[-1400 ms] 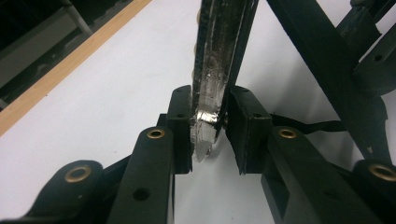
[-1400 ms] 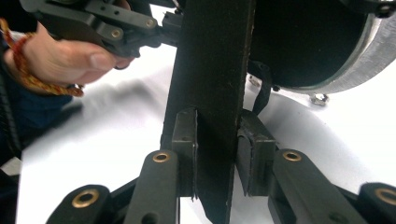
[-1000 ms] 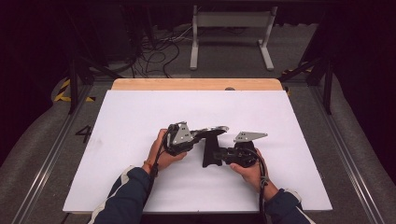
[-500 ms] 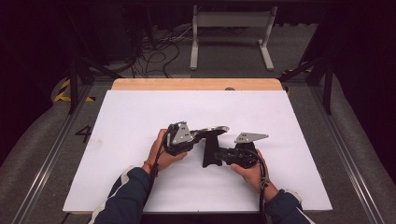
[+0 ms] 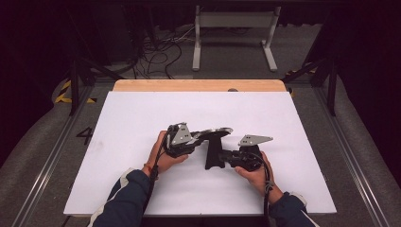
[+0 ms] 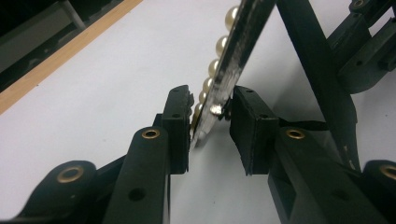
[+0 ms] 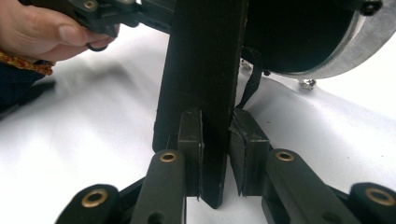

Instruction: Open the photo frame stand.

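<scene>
in the middle of the high view, slightly below centre, two hands are meeting over the white tabletop (image 5: 142, 123). the left gripper (image 5: 191, 138) is sitting to the left of centre, with the person's left hand (image 5: 163, 158) wrapped around it, and the right gripper (image 5: 226, 157) is lying just right of it, held by the right hand (image 5: 255, 174). between them is standing a small black stand (image 5: 213, 153) carrying a round silver-rimmed mirror (image 5: 215, 133) (its disc is lying almost flat as seen from above).

in the left gripper view the jaws are reaching up from the bottom of the frame and closing on the lower edge of the mirror's rim (image 6: 229, 70), which is running diagonally to the top centre; the left pad is pressing on it, while a thin gap is showing at the right pad. a row of pearl beads (image 6: 219, 46) is lining the rim's far side. the stand's black upright (image 6: 317, 70) is slanting down the right half.

in the right gripper view the jaws are clamping the black upright (image 7: 205, 84) at the bottom centre, one pad on each side. the mirror's dark underside and silver rim (image 7: 336, 56) are hanging at the upper right, and the left hand (image 7: 42, 32) is showing at the upper left.
</scene>
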`<state>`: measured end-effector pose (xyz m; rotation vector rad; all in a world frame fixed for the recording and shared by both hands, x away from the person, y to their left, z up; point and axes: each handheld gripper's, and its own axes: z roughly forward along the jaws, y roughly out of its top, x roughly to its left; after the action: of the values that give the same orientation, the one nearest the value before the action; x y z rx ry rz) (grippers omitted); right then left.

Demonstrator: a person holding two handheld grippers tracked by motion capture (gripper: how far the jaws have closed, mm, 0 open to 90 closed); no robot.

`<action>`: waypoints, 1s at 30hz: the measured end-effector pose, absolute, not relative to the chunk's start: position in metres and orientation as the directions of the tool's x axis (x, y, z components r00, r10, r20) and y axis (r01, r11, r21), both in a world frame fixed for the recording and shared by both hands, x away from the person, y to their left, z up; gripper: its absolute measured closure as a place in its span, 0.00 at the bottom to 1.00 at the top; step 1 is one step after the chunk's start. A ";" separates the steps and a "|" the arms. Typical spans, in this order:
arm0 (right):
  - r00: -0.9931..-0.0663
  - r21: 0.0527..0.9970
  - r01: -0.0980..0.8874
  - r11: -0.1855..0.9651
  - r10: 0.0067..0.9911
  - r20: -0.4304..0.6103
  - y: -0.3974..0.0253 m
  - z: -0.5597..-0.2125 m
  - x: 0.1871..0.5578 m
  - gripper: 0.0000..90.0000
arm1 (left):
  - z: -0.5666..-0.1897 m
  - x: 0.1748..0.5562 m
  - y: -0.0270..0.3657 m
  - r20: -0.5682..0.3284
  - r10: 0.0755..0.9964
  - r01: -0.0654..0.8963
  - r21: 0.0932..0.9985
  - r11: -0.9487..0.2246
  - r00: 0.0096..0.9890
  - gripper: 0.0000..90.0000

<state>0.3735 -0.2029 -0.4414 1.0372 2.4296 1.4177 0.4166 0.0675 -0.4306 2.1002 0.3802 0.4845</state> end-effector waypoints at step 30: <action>-0.754 0.849 0.393 0.354 0.652 0.077 -0.208 -0.420 0.357 0.89 | -0.416 0.374 0.130 0.229 0.463 0.075 0.832 -0.550 0.857 0.67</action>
<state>0.3569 -0.2084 -0.4198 0.9315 2.3459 1.3539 0.3739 0.1302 -0.4160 2.1123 0.3900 0.5361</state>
